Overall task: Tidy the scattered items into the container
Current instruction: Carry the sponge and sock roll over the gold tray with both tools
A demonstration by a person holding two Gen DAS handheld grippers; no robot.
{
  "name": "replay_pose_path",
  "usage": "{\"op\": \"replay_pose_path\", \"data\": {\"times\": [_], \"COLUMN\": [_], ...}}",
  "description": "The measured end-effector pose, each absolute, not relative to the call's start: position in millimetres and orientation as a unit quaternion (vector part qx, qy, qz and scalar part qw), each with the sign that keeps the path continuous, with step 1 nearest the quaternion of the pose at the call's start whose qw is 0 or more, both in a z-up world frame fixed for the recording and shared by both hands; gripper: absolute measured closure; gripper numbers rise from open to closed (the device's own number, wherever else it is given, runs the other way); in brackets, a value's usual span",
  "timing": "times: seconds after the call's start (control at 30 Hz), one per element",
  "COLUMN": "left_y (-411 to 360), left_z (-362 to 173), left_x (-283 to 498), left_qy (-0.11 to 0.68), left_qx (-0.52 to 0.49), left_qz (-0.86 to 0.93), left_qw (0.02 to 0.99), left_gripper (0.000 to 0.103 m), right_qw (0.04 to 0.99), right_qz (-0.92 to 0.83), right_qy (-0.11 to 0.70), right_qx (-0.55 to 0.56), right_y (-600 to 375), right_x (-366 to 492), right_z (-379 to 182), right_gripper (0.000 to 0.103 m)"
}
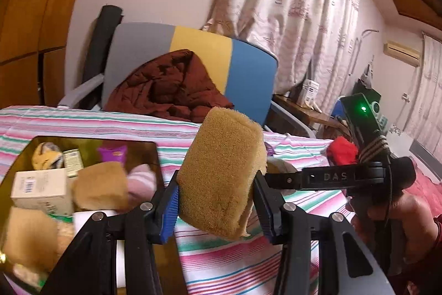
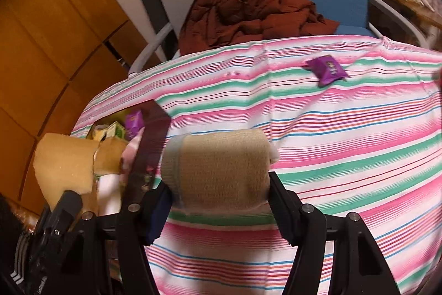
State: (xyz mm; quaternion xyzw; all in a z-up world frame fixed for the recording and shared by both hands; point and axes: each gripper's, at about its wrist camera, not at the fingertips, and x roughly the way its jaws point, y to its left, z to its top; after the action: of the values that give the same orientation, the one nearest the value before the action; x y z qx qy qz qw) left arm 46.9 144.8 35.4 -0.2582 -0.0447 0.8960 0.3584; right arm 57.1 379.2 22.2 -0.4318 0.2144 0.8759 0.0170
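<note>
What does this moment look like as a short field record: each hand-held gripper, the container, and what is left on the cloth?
left hand-held gripper: shut on yellow sponge, lifted above the cloth
right hand-held gripper: shut on beige rolled sock
container: dark box on the striped cloth, already holding another sponge, a white carton and a purple packet
still loose: purple packet, red item
behind table: chair with brown jacket

The left tool (image 1: 216,208) fills the lower centre of its view, pads clamped on a sponge (image 1: 221,173). The right tool (image 2: 218,202), likewise lower centre, grips a rolled sock (image 2: 218,170).
</note>
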Motion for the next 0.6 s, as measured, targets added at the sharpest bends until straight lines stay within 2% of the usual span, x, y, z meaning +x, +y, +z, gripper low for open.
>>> {"op": "replay_pose_path", "data": {"times": [0.6], "left_y": [37], "left_z": [12], "left_x": [26], "left_qy": [-0.06], "left_qx": [-0.293], "left_qz": [0.917], "left_qw": [0.266], "left_gripper": [0.054], "right_qw": [-0.094], "right_qz": [0.885], "right_qy": [0.165], "right_qx": [-0.426], "right_y": [262], "right_x": [12], "right_z": [38], "right_gripper": [0.037]}}
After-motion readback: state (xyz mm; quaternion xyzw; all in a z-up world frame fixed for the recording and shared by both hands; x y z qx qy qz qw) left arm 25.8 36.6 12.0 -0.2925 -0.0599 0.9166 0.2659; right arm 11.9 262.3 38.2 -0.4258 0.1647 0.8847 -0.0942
